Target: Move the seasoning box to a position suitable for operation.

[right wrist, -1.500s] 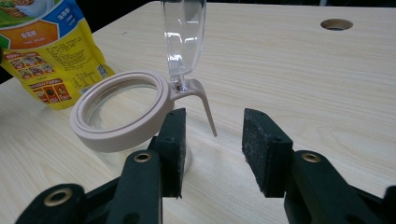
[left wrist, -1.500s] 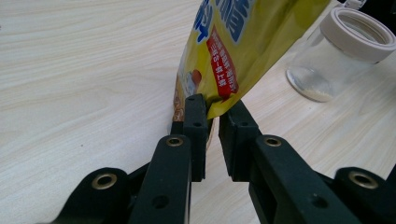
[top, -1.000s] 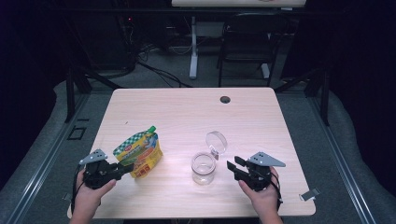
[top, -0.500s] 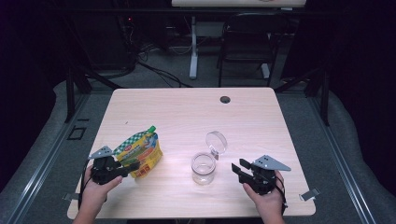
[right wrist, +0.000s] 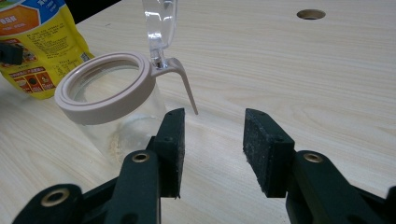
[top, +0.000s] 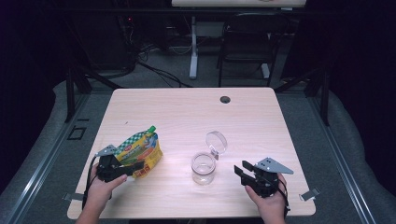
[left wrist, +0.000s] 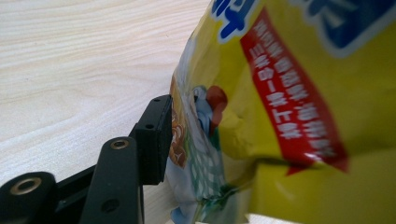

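Left claw now nearer, gripping pouch; right claw wide; pale wooden table.

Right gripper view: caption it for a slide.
Open right gripper beside an open-lidded glass jar, yellow pouch behind.

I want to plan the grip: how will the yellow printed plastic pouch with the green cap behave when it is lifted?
The yellow printed plastic pouch will probably be floppy: its film already creases and dents beside the left gripper, whose jaws close on its edge. The glossy film may slip. It looks partly filled, so it could sag below the grip.
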`<state>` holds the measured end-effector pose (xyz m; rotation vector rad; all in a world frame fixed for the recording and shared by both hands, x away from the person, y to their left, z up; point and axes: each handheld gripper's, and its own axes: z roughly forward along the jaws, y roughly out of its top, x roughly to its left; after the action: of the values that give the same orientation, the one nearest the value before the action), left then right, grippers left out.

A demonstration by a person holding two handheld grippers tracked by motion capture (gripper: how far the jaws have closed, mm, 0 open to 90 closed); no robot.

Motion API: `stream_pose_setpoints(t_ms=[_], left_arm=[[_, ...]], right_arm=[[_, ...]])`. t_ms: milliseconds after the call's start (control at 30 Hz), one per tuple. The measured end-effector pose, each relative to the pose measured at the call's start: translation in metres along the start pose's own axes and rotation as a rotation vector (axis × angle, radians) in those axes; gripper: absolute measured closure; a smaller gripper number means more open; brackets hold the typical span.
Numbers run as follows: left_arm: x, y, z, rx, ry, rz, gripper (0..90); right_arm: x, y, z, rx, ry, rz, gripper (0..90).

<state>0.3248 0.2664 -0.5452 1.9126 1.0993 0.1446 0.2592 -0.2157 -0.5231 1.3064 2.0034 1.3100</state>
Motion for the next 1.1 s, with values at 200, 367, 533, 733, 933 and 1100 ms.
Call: stream_pose_setpoints(t_ms=[200, 367, 533, 733, 933, 1100], left_arm=[[0.002, -0.003, 0.007, 0.013, 0.012, 0.007, 46.1], [0.002, -0.005, 0.012, 0.007, 0.019, 0.013, 44.6], [0.005, -0.007, 0.015, -0.006, 0.016, 0.006, 43.9], [0.008, -0.01, 0.021, -0.008, 0.022, 0.017, 41.9], [0.009, -0.011, 0.026, -0.034, 0.02, 0.037, 39.9], [0.01, -0.013, 0.027, -0.053, 0.021, 0.042, 38.4]], right_arm=[[0.0, -0.001, 0.0, 0.003, -0.002, 0.001, 58.7], [0.0, -0.001, 0.0, 0.002, 0.0, 0.003, 58.6], [0.001, -0.001, 0.001, 0.0, 0.0, 0.004, 58.4], [0.001, -0.002, 0.001, 0.006, -0.002, 0.003, 58.2], [0.0, -0.002, 0.001, 0.006, -0.003, 0.003, 58.1], [0.001, -0.002, 0.002, 0.009, -0.003, 0.003, 57.8]])
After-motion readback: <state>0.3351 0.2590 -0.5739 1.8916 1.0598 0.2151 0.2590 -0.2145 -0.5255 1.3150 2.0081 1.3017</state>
